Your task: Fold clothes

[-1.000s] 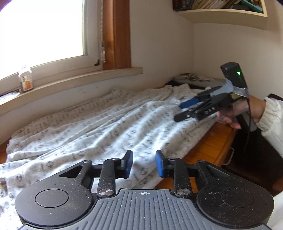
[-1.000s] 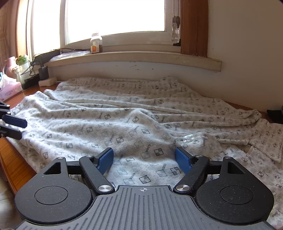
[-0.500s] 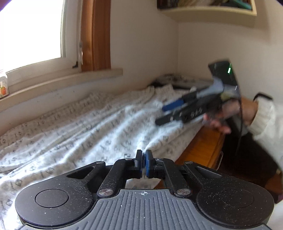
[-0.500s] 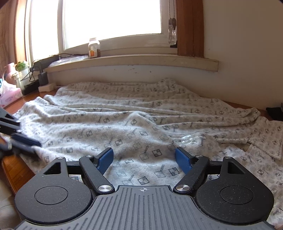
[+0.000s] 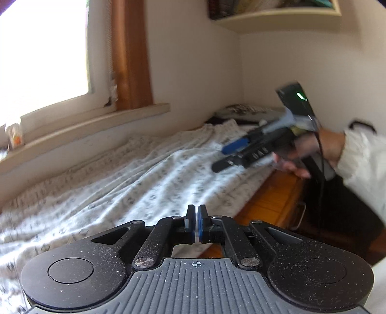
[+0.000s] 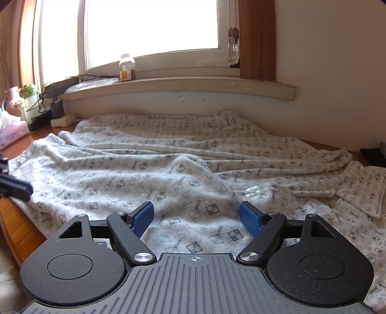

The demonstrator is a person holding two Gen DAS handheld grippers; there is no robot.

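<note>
A pale grey garment (image 6: pixel 193 169) with a small chequered print lies spread and wrinkled over a wooden table (image 6: pixel 17 224); its collar (image 6: pixel 361 190) is at the right. My left gripper (image 5: pixel 196 224) is shut at the garment's (image 5: pixel 144 183) near edge, a sliver of white cloth showing between its pads. In the right wrist view its dark tip (image 6: pixel 21 189) pokes in at the left edge. My right gripper (image 6: pixel 196 215) hovers open just above the cloth, nothing between its blue pads. From the left wrist view the right gripper (image 5: pixel 223 157) is blurred, over the garment's right part.
A hand and white sleeve (image 5: pixel 361 164) hold the right gripper. The window sill carries a small jar (image 6: pixel 126 67). Bottles, a tissue pack (image 6: pixel 12 132) and a charger crowd the table's far left. A wall shelf (image 5: pixel 277 14) hangs above the corner; a drawer handle (image 5: pixel 301 215) shows below the table edge.
The left jaws have closed from open to shut at the cloth's edge, and the left hand has shifted and rolled a little. The right gripper has stayed put, still open.
</note>
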